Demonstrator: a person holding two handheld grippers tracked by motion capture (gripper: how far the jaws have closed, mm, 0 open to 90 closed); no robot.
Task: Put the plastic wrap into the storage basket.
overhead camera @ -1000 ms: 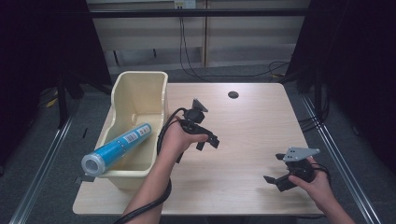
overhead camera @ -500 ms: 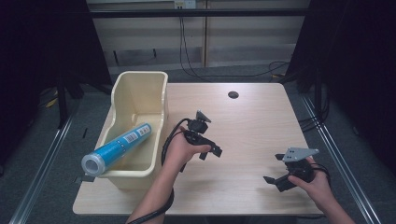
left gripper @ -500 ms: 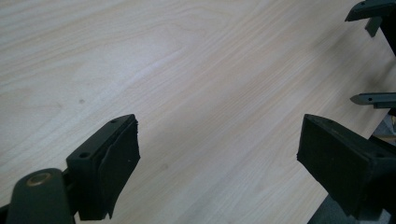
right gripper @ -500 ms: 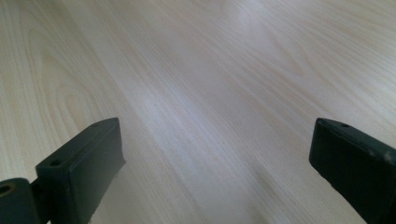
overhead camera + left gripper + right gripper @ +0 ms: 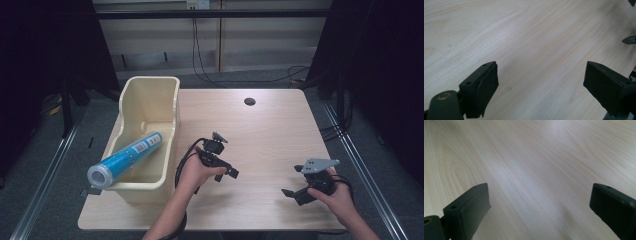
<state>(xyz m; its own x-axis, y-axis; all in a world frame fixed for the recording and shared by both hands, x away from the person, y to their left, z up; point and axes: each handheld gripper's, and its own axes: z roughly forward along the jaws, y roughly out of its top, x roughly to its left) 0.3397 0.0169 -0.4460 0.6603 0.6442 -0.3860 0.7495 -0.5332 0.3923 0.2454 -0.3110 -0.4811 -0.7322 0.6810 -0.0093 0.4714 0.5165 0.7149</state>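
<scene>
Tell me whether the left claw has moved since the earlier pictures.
Yes. The left claw has come toward the table's near edge, away from the round hole.

We hold the left gripper (image 5: 223,169) low at mid-table, its jaws spread wide with nothing between them. The left forearm (image 5: 170,220) comes up from the bottom edge. Our right gripper (image 5: 295,187) sits low at the right, jaws likewise wide apart and empty, in the right hand (image 5: 334,195).

A round dark hole (image 5: 249,101) pierces the wooden table (image 5: 270,130)
</scene>
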